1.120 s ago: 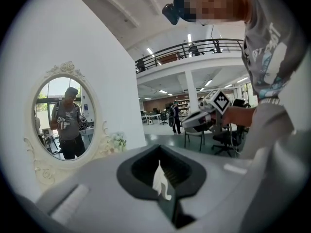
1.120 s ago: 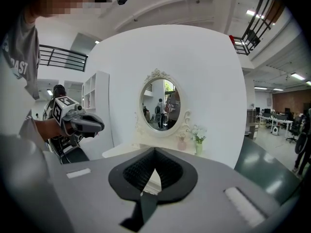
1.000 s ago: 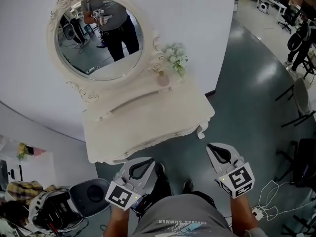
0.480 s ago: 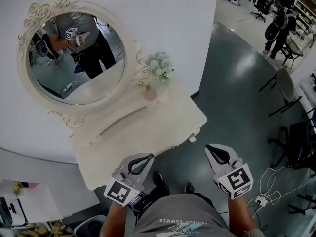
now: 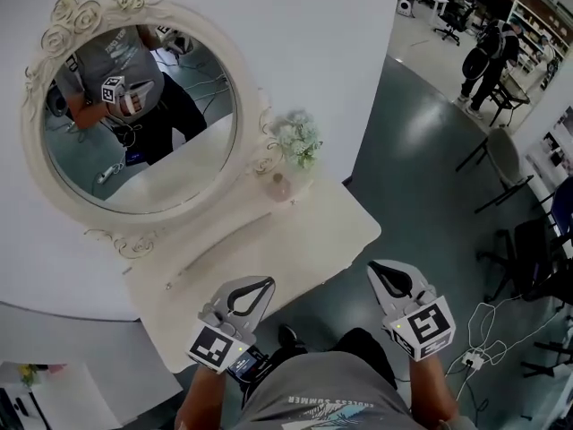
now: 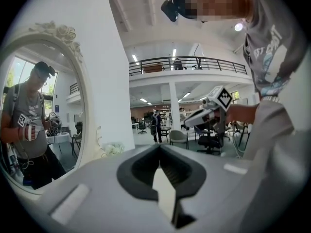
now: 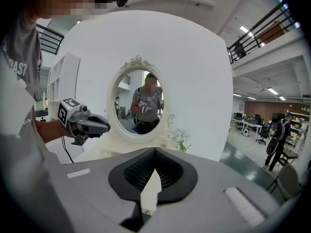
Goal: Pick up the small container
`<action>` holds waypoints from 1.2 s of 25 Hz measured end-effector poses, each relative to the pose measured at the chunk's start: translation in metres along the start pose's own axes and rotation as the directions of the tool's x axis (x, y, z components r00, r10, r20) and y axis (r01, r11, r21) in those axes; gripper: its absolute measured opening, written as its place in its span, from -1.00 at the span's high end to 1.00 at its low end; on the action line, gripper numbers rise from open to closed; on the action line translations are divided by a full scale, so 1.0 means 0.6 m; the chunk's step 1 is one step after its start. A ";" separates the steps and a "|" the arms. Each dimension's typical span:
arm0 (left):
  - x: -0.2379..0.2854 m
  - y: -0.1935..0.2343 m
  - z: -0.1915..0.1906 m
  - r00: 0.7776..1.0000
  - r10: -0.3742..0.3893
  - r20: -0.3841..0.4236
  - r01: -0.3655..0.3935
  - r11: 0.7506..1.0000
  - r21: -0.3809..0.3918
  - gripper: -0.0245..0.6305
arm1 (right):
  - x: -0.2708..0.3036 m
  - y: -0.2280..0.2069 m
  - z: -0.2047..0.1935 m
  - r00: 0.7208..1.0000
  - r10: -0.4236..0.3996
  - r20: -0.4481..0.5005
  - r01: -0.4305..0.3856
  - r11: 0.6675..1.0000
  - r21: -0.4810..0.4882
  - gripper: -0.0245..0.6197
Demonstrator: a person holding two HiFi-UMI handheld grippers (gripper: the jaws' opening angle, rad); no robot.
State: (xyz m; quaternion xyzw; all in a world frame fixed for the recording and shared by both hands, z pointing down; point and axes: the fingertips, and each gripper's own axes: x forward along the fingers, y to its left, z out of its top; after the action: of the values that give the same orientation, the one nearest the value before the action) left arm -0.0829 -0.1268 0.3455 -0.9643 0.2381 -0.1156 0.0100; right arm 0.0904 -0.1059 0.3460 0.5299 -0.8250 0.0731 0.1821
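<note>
The small container, a pale jar, stands at the back of the cream dressing table. It is just beside the carved frame of the mirror and beneath a spray of white flowers. Over the past second you have swung in toward the table: the mirror fills more of the head view, and the tip of your left gripper now overlaps the table's near edge. Your right gripper hangs over the floor beside the table. Both grippers have their jaws pressed together, with nothing between them. Both are still well apart from the jar, so the approach looks barely begun, and the jaws must part before any grasp.
</note>
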 end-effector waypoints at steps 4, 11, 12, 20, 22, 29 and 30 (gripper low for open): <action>0.000 0.032 -0.011 1.000 0.009 0.011 -0.009 1.000 -0.003 0.92 | 0.031 0.008 0.012 0.999 0.027 -0.020 -0.027 0.999 -0.028 0.92; 0.041 0.094 -0.016 0.994 0.111 -0.012 -0.111 0.994 -0.021 0.92 | 0.122 -0.036 0.024 0.991 0.133 -0.012 -0.133 0.990 -0.051 0.92; 0.051 0.101 -0.015 0.992 0.127 -0.013 -0.127 0.991 -0.030 0.92 | 0.134 -0.045 0.026 0.988 0.153 -0.014 -0.154 0.986 -0.061 0.92; 0.119 0.157 -0.027 0.968 0.244 -0.065 -0.248 0.967 -0.056 0.92 | 0.231 -0.113 0.032 0.955 0.294 -0.044 -0.298 0.949 -0.104 0.92; 0.131 0.166 -0.036 0.963 0.260 -0.076 -0.265 0.962 -0.067 0.92 | 0.248 -0.120 0.029 0.946 0.319 -0.053 -0.323 0.940 -0.107 0.92; 0.164 0.197 -0.065 0.948 0.298 -0.109 -0.308 0.948 -0.086 0.92 | 0.294 -0.131 0.008 0.918 0.386 -0.093 -0.394 0.913 -0.102 0.92; 0.168 0.203 -0.068 0.947 0.302 -0.112 -0.313 0.945 -0.099 0.92 | 0.301 -0.132 0.004 0.915 0.391 -0.099 -0.400 0.911 -0.099 0.92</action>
State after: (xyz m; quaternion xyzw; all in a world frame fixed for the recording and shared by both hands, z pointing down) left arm -0.0612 -0.2801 0.3982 -0.9077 0.3920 -0.1444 -0.0393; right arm 0.0940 -0.2934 0.4062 0.3370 -0.9105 0.0800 0.2258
